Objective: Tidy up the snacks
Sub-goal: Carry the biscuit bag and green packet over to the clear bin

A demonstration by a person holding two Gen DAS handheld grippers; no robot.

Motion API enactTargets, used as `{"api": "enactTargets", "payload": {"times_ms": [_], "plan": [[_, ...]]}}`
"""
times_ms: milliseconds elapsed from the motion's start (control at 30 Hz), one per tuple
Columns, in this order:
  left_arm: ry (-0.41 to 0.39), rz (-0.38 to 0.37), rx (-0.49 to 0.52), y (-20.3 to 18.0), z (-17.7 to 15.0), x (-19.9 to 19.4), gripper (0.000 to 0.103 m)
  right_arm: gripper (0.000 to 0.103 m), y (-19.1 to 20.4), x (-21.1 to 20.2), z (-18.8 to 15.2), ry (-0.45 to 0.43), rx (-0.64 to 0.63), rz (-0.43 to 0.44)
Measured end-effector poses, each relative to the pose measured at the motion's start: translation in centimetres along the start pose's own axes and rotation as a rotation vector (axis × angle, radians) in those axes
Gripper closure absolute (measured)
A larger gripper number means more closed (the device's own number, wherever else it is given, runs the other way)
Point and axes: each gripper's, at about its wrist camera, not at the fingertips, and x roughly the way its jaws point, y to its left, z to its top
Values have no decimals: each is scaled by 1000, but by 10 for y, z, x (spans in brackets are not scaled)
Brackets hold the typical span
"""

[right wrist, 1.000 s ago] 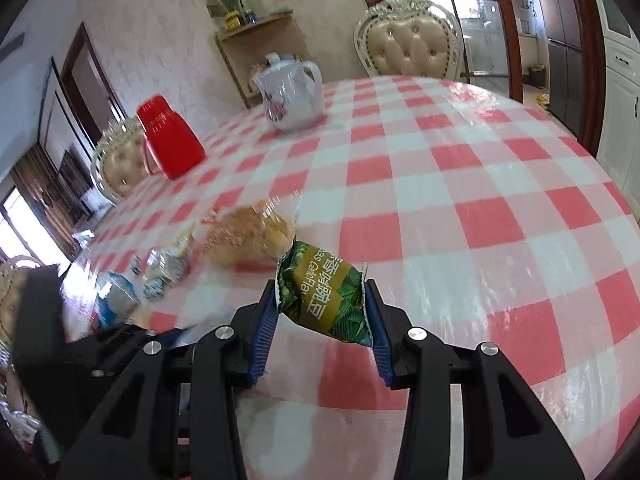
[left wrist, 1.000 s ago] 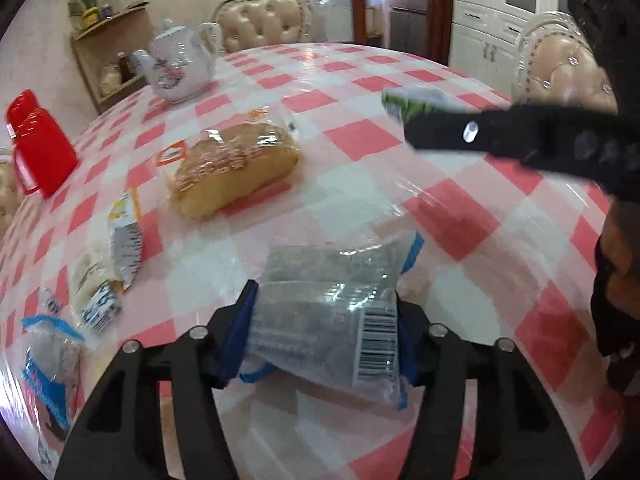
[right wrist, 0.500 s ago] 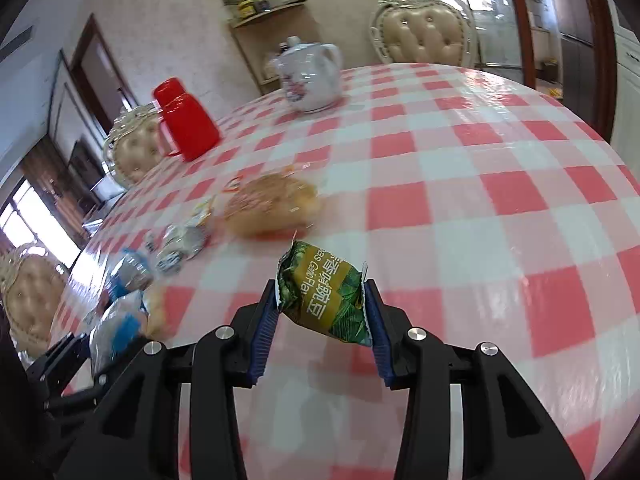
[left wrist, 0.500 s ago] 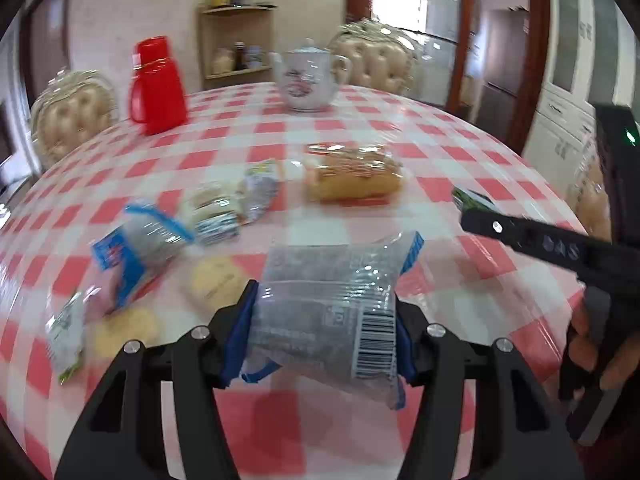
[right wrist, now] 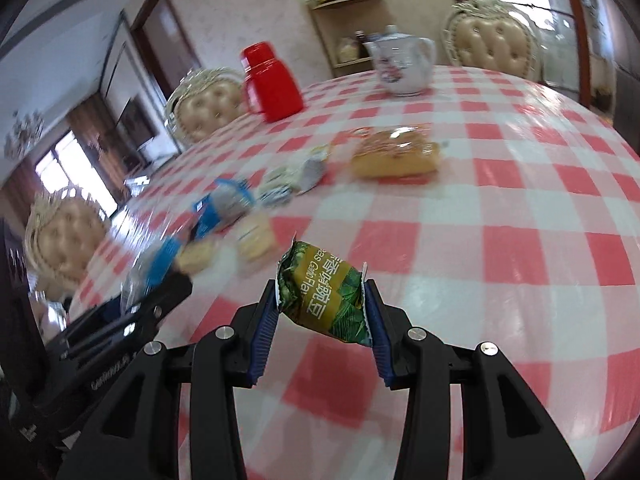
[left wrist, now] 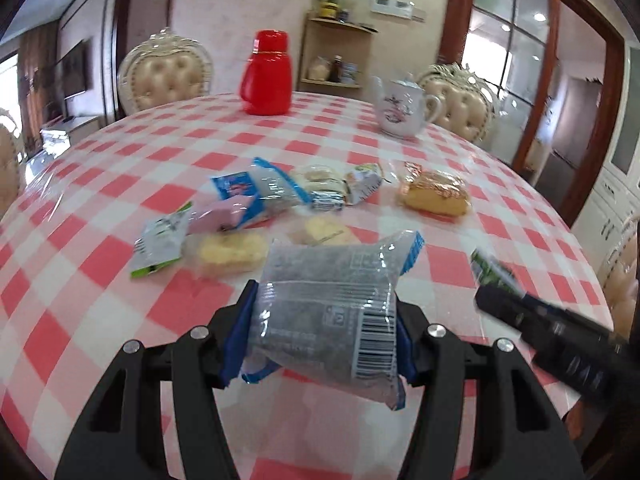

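Above the checked table [left wrist: 120, 184], we hold a clear grey packet [left wrist: 326, 308] clamped in the left gripper [left wrist: 324, 344] and a green packet [right wrist: 326, 296] clamped in the right gripper [right wrist: 322, 320], and should set both down gently beside the matching snacks [left wrist: 256, 196], releasing only once they rest flat.
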Motion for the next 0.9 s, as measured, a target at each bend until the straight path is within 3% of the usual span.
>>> {"api": "enactTargets", "payload": {"times_ms": [300,900], "plan": [[-36,31,-53,17,-17,-32,44,61,37,-13,-24,15,-65,33],[-39,178,-57,58,-66,-130,44,61,111,-52,-72,34,-231,98]]}}
